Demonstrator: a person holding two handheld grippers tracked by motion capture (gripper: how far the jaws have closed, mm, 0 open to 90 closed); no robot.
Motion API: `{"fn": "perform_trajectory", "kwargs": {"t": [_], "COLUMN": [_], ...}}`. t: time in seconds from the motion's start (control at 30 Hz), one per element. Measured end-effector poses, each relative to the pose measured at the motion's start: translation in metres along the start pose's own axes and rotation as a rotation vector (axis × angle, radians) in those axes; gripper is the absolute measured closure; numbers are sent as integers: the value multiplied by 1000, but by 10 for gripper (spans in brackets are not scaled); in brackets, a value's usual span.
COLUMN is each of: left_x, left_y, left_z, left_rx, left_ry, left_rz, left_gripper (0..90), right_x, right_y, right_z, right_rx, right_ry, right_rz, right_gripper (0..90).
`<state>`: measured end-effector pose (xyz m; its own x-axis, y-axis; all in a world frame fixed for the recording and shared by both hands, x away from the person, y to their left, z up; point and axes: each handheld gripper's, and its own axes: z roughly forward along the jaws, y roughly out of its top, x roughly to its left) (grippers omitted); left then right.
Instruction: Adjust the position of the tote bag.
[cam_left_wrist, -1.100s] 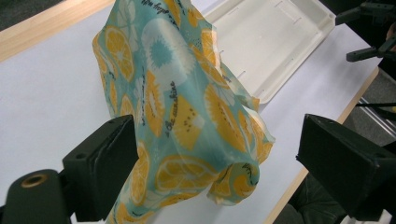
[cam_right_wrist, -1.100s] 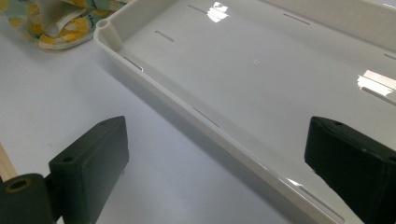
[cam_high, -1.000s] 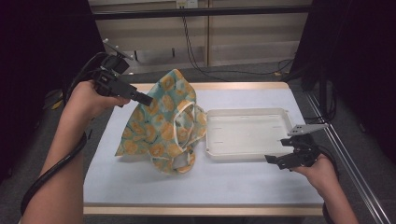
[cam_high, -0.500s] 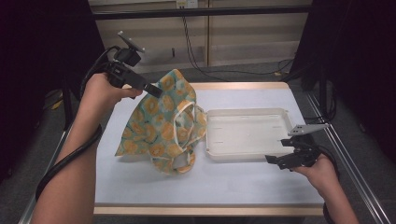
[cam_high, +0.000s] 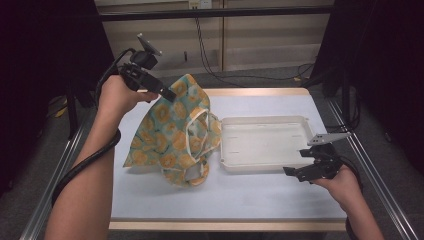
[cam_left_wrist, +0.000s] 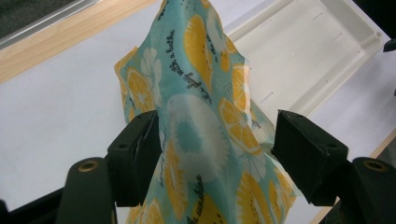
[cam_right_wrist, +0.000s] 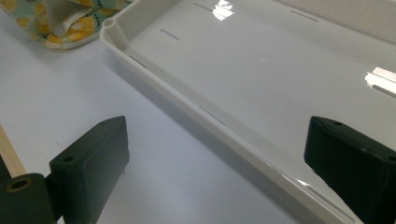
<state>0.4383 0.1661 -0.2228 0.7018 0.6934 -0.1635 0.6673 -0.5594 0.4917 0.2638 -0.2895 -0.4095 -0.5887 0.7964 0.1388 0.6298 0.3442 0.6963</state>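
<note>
High view: left gripper (cam_high: 167, 94) has just been closing on the limp, light bag's (cam_high: 172, 135) top corner, not yet pinching; right gripper (cam_high: 306, 165) gapes.

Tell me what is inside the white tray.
The white tray holds nothing: bare glossy floor with small slots. The lemon-print bag overlaps its left rim, hiding that edge.

The white tray (cam_high: 265, 142) lies flat on the white surface (cam_high: 225, 195), long side running left to right, interior bare and glossy, with thin slot marks in its floor. The surface carries a light wooden edge (cam_high: 250, 92) at its far side. Black cables (cam_high: 210, 50) trail across the grey floor (cam_high: 280, 77) beyond, before pale wall panels (cam_high: 270, 30).
</note>
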Motion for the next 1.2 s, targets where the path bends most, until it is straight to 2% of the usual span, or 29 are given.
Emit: {"fn": "perform_trajectory", "kwargs": {"t": [0.13, 0.27, 0.3, 0.33, 0.53, 0.63, 0.97, 1.13, 1.2], "left_x": [1, 3, 5, 4, 6, 4, 8, 11, 11], "left_y": [3, 5, 6, 6, 9, 11, 10, 9, 9], "left_z": [5, 10, 11, 13, 20, 22, 27, 30, 29], "left_rx": [4, 2, 16, 4, 15, 24, 23, 62, 61], "left_ry": [16, 13, -3, 8, 20, 25, 35, 44, 46], "left_rz": [-14, -28, -14, -31, -44, -30, -43, -45, -45], "left_gripper": [380, 428, 478, 478, 556, 584, 659, 706, 723], "right_x": [1, 0, 0, 0, -1, -1, -1, -1, -1], "right_y": [0, 0, 0, 0, 0, -1, -1, -2, -2], "right_z": [0, 0, -1, -1, -1, -1, -2, 0, 0], "right_rx": [-2, -5, -5, -5, -6, -7, -14, -8, -6], "right_ry": [1, 4, 1, 1, -2, 1, 2, 10, 5], "right_rz": [0, -3, -6, -6, -10, -13, -11, -7, -7], "right_gripper": [65, 67, 67, 67, 68, 70, 70, 71, 71]}}
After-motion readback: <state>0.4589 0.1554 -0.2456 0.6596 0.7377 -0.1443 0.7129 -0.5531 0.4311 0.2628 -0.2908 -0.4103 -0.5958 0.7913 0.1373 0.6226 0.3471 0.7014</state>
